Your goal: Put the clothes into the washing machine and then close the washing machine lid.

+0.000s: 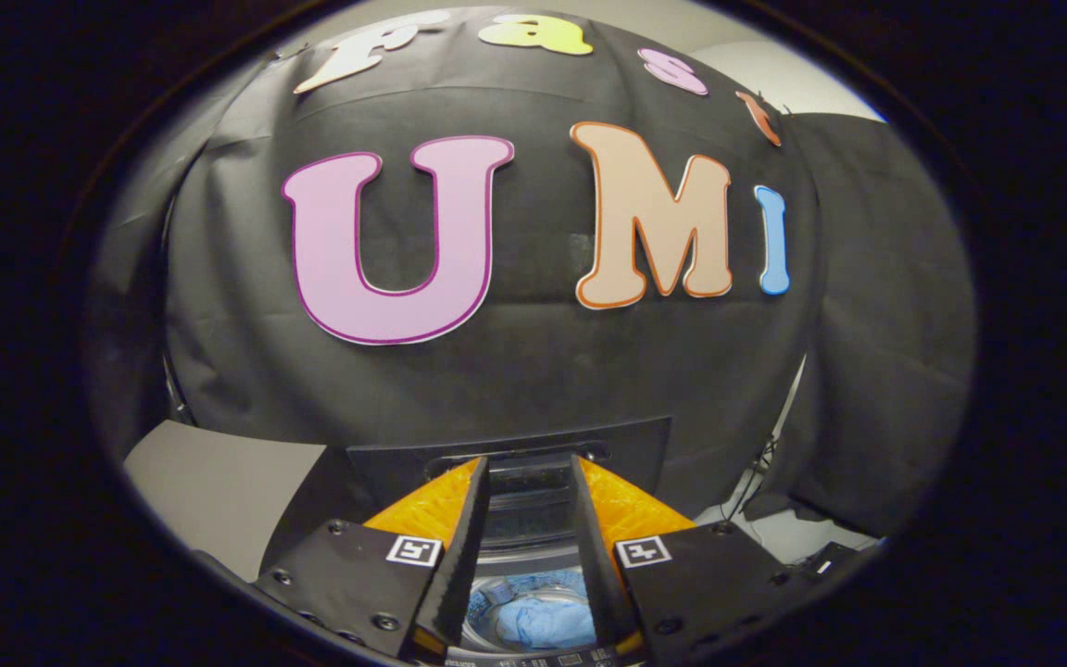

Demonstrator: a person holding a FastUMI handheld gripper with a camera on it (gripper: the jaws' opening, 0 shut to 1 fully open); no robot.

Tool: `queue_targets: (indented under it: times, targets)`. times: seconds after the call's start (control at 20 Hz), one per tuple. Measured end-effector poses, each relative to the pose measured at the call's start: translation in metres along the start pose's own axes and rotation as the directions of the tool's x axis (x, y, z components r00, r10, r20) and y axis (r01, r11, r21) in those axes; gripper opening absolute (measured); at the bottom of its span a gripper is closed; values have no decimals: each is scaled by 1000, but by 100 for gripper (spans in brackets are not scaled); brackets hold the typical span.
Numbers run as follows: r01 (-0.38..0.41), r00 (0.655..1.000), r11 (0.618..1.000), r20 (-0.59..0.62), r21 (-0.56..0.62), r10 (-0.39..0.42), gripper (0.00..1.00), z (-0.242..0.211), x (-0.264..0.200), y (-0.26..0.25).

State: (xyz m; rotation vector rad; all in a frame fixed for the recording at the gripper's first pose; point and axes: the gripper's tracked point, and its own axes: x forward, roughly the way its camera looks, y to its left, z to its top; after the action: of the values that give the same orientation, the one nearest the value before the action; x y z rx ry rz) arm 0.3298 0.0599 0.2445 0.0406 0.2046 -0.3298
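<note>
Gripper view: parted fingers (530, 482), crumpled clothes (543, 622)

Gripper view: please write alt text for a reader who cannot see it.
The gripper hovers open and empty above a top-loading washing machine, whose raised lid stands beyond the fingers. Light blue clothes lie in the drum, seen between the fingers.

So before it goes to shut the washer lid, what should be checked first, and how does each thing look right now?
1. Clothes in the drum: ok, blue clothes lie inside the washing machine.
2. Gripper empty: ok, fingers apart, nothing between them.
3. Cloth hanging over the drum's rim: cannot tell, the fingers hide part of it.
4. Lid upright and reachable: ok, it stands open just beyond the fingers.
5. Fingers touching the lid: cannot tell.
</note>
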Motion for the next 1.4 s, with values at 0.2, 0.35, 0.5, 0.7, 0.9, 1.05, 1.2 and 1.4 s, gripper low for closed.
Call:
queue_targets:
  times: [0.2, 0.35, 0.5, 0.7, 0.9, 1.05, 1.2, 1.4]
  targets:
    - [-31, 1000, 999, 2, -11, 31, 88, -1, 13, 14]
    - [-44, 999, 999, -3, -31, 44, 99, -4, 31, 26]
    - [-63, 998, 997, -14, -55, 62, 99, -4, 55, 42]
    - [-73, 997, 992, -2, -103, 73, 99, 2, 92, 65]
    - [-71, 997, 992, 11, -104, 73, 99, 3, 136, 81]
    - [-64, 997, 994, -36, -88, 61, 99, -14, 163, 86]
    - [-59, 997, 991, -52, -121, 54, 99, -26, 177, 87]
    - [-89, 995, 991, -46, -104, 85, 98, -27, 176, 88]
